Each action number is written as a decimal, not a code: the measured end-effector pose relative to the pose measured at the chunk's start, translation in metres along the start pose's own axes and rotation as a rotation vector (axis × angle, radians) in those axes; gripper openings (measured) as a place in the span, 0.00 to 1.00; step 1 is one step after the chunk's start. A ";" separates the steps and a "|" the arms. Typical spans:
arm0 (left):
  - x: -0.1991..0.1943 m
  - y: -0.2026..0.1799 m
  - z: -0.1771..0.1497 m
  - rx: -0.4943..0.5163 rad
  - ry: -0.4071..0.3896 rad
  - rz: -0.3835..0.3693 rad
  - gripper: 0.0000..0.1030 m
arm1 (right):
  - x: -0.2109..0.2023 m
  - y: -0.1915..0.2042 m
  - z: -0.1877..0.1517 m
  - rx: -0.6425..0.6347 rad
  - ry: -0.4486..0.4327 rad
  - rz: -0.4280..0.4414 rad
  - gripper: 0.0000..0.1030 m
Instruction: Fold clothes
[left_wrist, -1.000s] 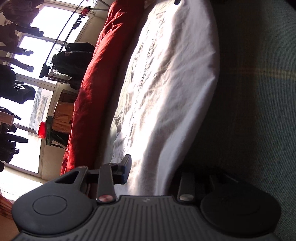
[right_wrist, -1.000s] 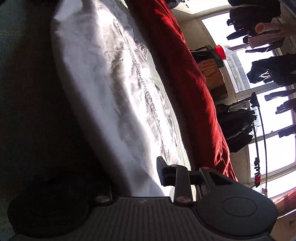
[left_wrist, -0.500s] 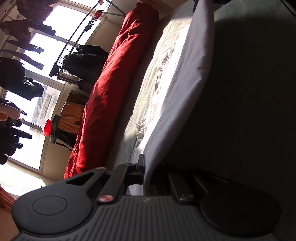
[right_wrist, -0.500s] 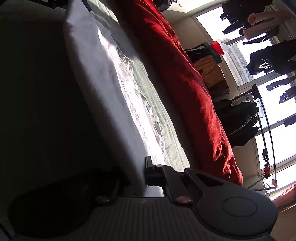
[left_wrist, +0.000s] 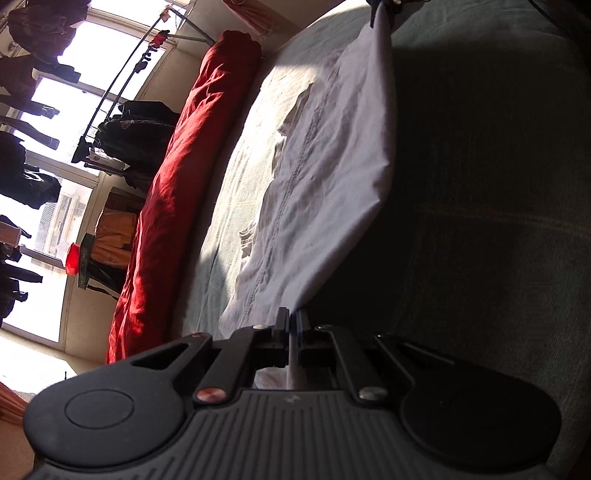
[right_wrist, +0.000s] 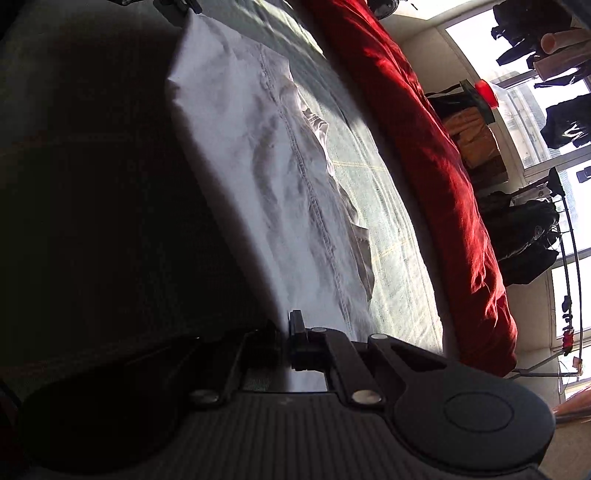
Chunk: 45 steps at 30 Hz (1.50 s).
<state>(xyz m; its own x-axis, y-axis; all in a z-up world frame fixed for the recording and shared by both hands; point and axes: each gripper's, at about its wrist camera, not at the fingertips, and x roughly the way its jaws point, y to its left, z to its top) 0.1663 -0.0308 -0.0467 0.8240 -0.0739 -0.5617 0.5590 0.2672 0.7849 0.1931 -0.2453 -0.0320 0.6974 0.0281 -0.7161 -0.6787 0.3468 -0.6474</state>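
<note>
— Looking at the white cloth (left_wrist: 325, 177), where was it?
— It lay on the bed (left_wrist: 498, 184), on a grey-green cover. Its near edge was lifted up, and the rest stretched away over the bed. It was wrinkled and had a stitched seam along it.
— What did the left tool (left_wrist: 292, 325) do?
— Its two fingers were pressed together, pinching one corner of the white cloth.
— And the right tool (right_wrist: 285, 332)?
— That one was pinching the other corner, fingers tight on the cloth too. Each tool showed small and far off at the top of the other's view.
— What was beside the cloth?
— A long red blanket (left_wrist: 177, 192) lay rolled along the far side of the bed. Past it were bright windows (right_wrist: 569, 221), with dark clothes (left_wrist: 136, 136) hanging on a rack.
</note>
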 end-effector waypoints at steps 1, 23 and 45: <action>-0.004 -0.004 -0.002 0.003 0.002 0.002 0.01 | -0.006 0.006 -0.002 0.004 -0.001 0.006 0.04; 0.039 -0.029 -0.021 0.142 0.065 -0.006 0.58 | -0.018 0.037 -0.032 0.073 -0.054 -0.002 0.42; 0.088 -0.039 -0.025 0.265 -0.002 0.120 0.17 | 0.063 0.036 -0.023 0.076 -0.047 -0.193 0.36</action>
<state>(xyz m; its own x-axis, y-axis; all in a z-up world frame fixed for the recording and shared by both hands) 0.2148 -0.0236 -0.1331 0.8856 -0.0585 -0.4607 0.4621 0.0135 0.8867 0.2073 -0.2526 -0.1064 0.8241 -0.0027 -0.5665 -0.5131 0.4201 -0.7485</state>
